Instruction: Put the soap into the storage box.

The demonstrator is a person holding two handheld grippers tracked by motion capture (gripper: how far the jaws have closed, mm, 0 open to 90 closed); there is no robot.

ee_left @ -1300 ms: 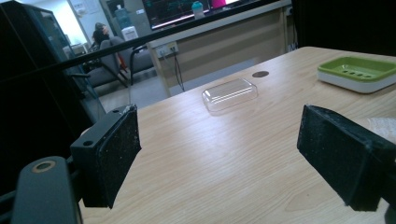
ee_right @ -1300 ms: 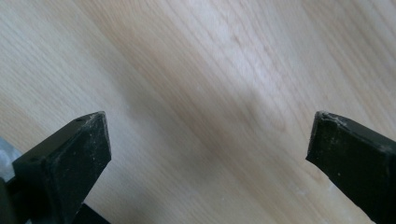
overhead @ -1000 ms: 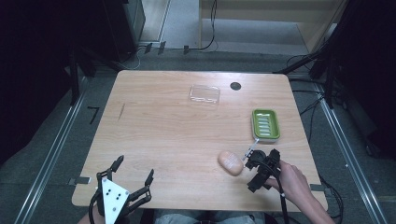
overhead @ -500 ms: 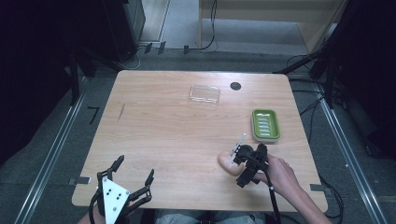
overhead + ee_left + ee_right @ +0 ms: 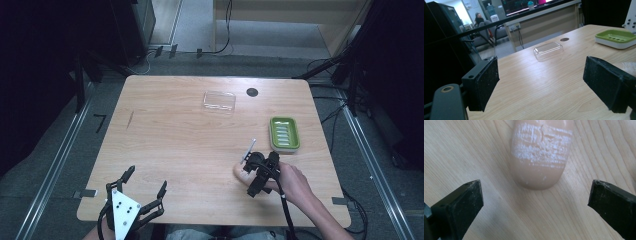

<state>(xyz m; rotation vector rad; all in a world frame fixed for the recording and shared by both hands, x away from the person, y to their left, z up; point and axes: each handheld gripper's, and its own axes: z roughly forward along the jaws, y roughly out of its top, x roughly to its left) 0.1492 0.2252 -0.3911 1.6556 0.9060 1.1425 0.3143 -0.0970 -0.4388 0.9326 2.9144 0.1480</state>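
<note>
One peach soap bar (image 5: 539, 157) on the table, just ahead of the right claw (image 5: 536, 202), jaws wide apart, gripping nothing

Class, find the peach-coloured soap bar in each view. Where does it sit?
High view: soap bar at the table's front right, nearer the person than the green dish.
Left gripper view: a pale patch at the right edge may be it; cannot tell.
Right gripper view: top centre, beyond the open jaws.
Shared landmark: the wooden table.
</note>
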